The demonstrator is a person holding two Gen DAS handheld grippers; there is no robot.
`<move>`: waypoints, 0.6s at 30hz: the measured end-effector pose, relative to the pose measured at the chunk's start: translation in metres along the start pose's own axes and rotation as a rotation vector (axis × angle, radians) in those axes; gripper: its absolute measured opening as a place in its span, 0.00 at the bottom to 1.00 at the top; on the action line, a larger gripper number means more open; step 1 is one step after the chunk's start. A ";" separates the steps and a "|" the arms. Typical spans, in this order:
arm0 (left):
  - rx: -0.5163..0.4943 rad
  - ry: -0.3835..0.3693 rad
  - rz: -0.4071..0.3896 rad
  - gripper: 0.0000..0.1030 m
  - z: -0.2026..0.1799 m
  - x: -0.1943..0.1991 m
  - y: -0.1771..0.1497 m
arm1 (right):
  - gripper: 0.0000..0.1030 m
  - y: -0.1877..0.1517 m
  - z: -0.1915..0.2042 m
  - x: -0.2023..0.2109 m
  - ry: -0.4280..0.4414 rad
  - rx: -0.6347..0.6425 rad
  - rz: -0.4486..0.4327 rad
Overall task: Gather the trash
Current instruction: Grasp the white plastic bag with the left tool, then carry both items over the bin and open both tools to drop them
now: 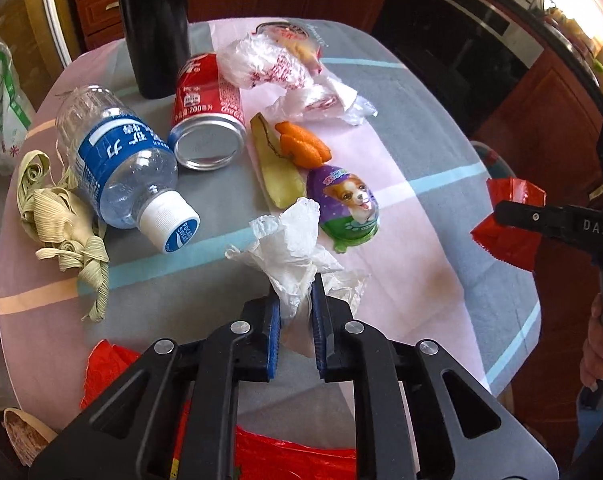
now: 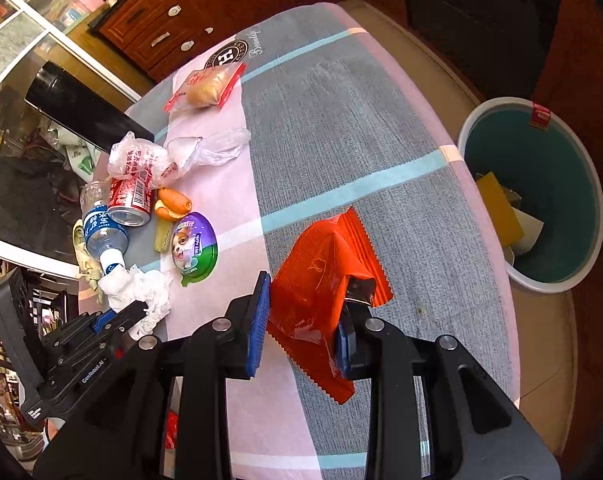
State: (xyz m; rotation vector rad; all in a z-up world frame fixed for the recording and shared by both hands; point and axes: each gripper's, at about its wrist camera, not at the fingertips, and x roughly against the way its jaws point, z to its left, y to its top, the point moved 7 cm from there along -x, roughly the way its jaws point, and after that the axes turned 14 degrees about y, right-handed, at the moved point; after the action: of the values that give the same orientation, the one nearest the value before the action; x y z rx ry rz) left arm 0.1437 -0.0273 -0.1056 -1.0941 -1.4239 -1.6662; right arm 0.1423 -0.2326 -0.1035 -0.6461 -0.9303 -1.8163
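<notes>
The left gripper (image 1: 295, 300) pinches a crumpled white tissue (image 1: 289, 240) just beside the glossy egg-shaped wrapper (image 1: 347, 204); the right gripper (image 2: 301, 312) clamps a crinkly red foil packet (image 2: 321, 280) with zigzag edges, further from that egg, toward the round teal bin (image 2: 541, 208); a ribbed clear bottle (image 1: 117, 160) and red can (image 1: 209, 116) lie beyond the egg on the checked cloth (image 1: 421, 240).

left wrist: steeply down, near table (image 1: 421, 152) | right wrist: likewise, from right | shared: can (image 1: 207, 114)
</notes>
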 end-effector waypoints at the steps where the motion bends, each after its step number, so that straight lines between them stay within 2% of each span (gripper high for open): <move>1: -0.001 -0.005 -0.011 0.14 -0.002 0.007 0.002 | 0.26 0.000 -0.001 0.003 0.004 -0.001 -0.006; 6: -0.028 -0.038 -0.059 0.14 -0.025 0.038 0.013 | 0.26 0.000 -0.008 0.019 0.029 -0.012 -0.038; 12: -0.107 -0.076 -0.093 0.14 -0.078 0.056 0.031 | 0.26 0.004 -0.029 0.050 0.049 -0.038 -0.103; 18: -0.199 -0.120 -0.106 0.14 -0.142 0.063 0.051 | 0.26 0.015 -0.070 0.094 0.039 -0.092 -0.192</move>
State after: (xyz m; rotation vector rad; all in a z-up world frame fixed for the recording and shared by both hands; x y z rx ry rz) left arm 0.1396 -0.1743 -0.0341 -1.2665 -1.4357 -1.8777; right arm 0.1165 -0.3419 -0.0673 -0.5924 -0.9125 -2.0447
